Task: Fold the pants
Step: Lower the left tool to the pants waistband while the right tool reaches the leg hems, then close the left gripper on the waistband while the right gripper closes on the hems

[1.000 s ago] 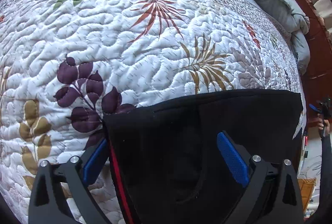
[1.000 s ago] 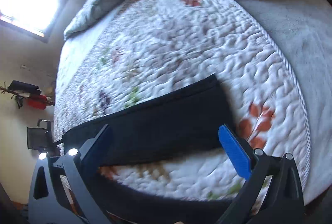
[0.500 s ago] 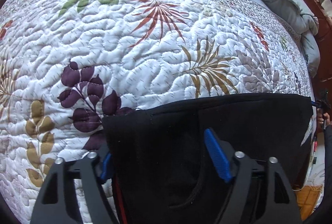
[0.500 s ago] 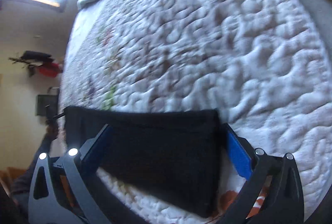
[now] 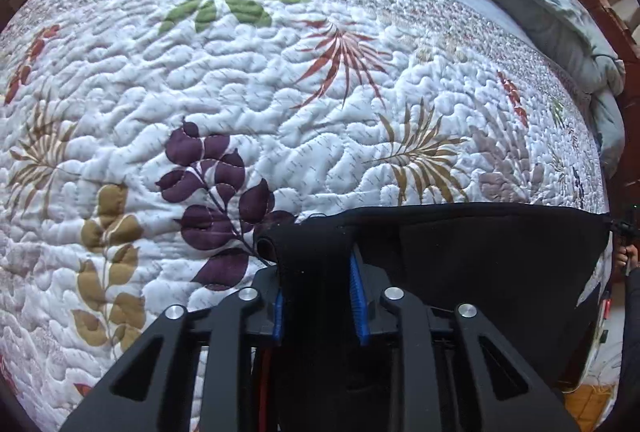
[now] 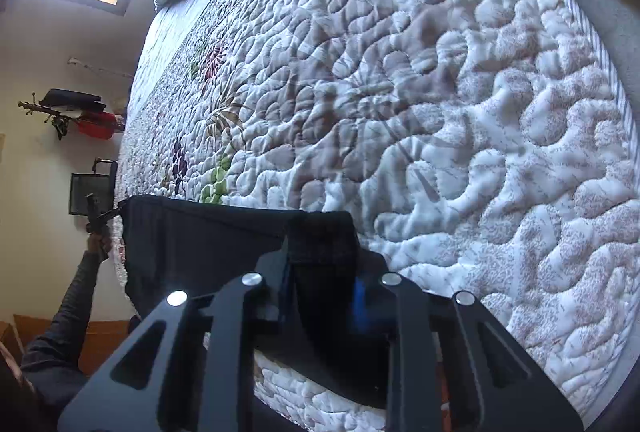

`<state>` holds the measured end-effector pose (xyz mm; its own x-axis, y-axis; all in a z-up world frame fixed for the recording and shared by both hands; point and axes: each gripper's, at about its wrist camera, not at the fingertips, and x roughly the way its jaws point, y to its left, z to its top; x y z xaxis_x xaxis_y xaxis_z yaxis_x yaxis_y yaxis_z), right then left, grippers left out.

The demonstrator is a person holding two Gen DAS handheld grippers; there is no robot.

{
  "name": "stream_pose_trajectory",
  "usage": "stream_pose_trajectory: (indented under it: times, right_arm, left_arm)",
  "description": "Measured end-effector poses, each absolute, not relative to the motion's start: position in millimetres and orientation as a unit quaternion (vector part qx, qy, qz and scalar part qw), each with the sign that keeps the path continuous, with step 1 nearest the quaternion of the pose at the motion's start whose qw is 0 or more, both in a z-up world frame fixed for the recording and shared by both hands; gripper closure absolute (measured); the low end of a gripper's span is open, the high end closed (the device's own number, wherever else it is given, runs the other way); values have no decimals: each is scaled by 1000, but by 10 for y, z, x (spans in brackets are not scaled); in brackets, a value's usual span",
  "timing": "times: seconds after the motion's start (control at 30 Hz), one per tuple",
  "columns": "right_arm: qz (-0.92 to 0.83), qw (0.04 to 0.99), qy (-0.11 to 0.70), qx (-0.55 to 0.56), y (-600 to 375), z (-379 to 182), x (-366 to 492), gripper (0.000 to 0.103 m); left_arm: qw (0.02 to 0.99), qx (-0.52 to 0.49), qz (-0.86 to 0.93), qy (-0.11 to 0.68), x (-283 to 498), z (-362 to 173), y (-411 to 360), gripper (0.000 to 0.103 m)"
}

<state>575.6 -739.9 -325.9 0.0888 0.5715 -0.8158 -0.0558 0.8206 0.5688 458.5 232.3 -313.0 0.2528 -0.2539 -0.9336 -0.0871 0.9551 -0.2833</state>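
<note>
Both grippers' jaws have just been closing: left gripper (image 5: 318, 296) and right gripper (image 6: 320, 292) now pinch the black pants (image 5: 480, 248) on the quilt (image 5: 280, 91).

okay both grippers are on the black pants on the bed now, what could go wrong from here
1. The left gripper and right gripper, whose jaws have just been closing, each pinch only a bunched corner of the black pants; a corner could slip during lifting.
2. The puffy quilt may snag the dragged cloth and skew the fold.
</note>
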Motion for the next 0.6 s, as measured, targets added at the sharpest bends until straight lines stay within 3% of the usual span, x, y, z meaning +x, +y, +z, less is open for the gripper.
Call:
stream_pose_trajectory:
  times: [0.2,0.5,0.6]
  right_arm:
    - [199,743,616,167,-7205,-2871,5659,84]
    - [138,817,543,139,-7383,-2224,5014,87]
    - [109,844,507,137,-7409,-2188,4657,94]
  left_arm:
    - [811,-136,-54,567,4429,-2699,2229,89]
    - [865,-131,-79,477,3858,-1917,2051,90]
    - [878,-136,-85,452,3554,-1803,2008,90]
